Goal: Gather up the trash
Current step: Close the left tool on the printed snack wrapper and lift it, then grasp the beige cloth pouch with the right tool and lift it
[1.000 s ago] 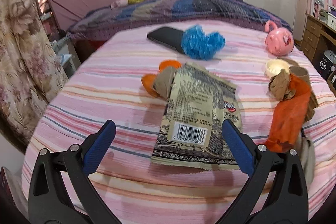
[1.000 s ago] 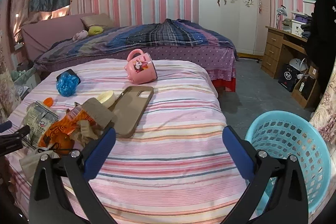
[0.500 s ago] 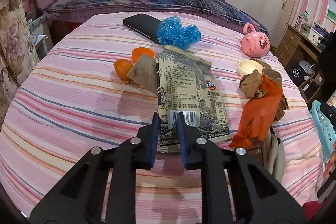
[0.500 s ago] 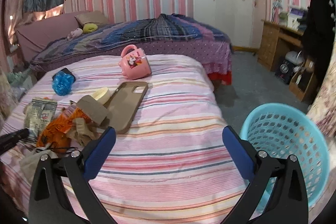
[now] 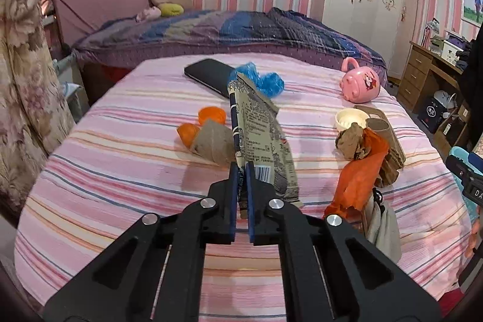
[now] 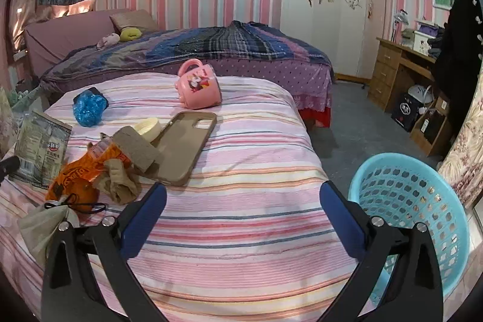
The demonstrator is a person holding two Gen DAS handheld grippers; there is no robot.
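Observation:
My left gripper [image 5: 240, 168] is shut on the near edge of a grey printed snack wrapper [image 5: 259, 135] and holds it lifted off the striped bedspread [image 5: 120, 141]; the wrapper also shows at the left of the right wrist view [image 6: 40, 148]. An orange wrapper [image 5: 356, 174], a crumpled blue plastic bag [image 5: 262, 82], orange peel pieces [image 5: 199, 125] and brown paper scraps [image 5: 351, 141] lie on the bed. My right gripper [image 6: 241, 201] is open and empty above the bed's near right edge. A light blue laundry basket [image 6: 422, 201] stands on the floor to its right.
A pink mug [image 6: 197, 88], a tan phone case [image 6: 184, 147], a black phone [image 5: 208, 76], a cream lid [image 5: 351, 118] and a grey cloth [image 6: 45, 225] lie on the bed. A second bed stands behind. A wooden desk [image 6: 398, 71] is at the right.
My left gripper closed on the grey wrapper's near edge and lifted it, so the wrapper now stands tilted up. The right gripper stayed open and shifted only slightly.

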